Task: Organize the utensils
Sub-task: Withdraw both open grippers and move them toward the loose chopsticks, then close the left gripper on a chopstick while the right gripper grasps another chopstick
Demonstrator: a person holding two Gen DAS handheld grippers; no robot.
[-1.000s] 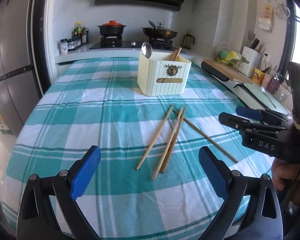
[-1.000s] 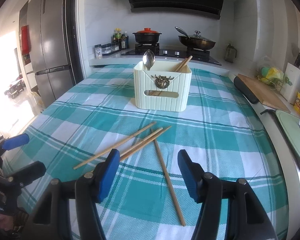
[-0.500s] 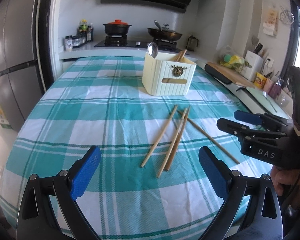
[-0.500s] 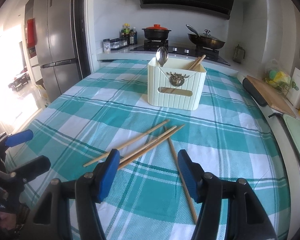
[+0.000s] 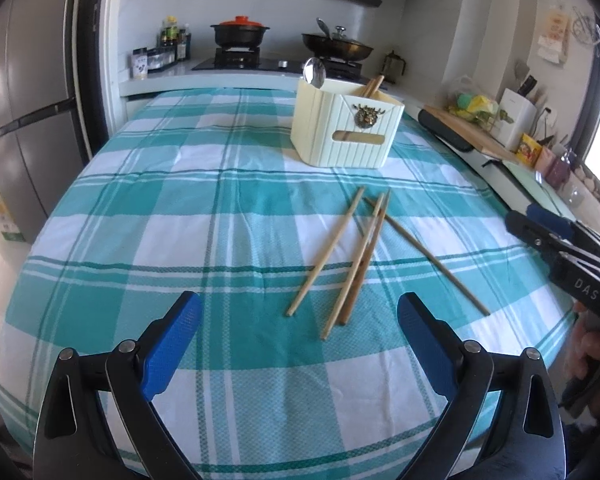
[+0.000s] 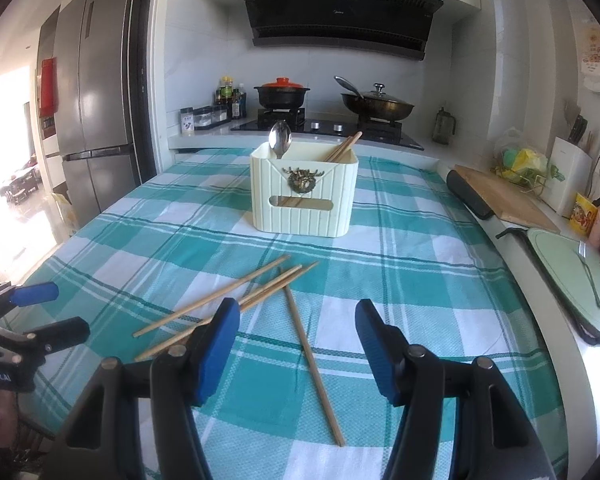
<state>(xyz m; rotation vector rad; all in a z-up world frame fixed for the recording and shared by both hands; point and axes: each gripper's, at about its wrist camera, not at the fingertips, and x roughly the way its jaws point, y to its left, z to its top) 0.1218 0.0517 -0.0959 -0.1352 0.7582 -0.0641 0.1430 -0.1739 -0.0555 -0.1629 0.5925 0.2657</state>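
Several wooden chopsticks [image 5: 356,264] lie loose on the teal checked tablecloth, three fanned together and one [image 6: 312,360] crossing them at an angle. Behind them stands a cream utensil holder [image 6: 304,204] with a spoon [image 6: 280,136] and some chopsticks upright in it. My left gripper [image 5: 298,308] hovers open just short of the chopsticks' near ends, nothing between its blue pads. My right gripper [image 6: 298,312] is open too, above the near half of the lone chopstick and apart from it. Each gripper shows at the other view's edge: the right gripper [image 5: 540,224], the left gripper [image 6: 56,310].
A counter runs along the table's right side with a wooden cutting board [image 6: 504,196] and a pale green board [image 6: 560,280]. Beyond the table is a stove with a red-lidded pot [image 6: 282,92] and a wok [image 6: 376,106]. A fridge [image 6: 96,120] stands at left.
In the left wrist view the right gripper has drawn back toward the table's right edge. The chopsticks and holder lie where they were. Both grippers stay open.
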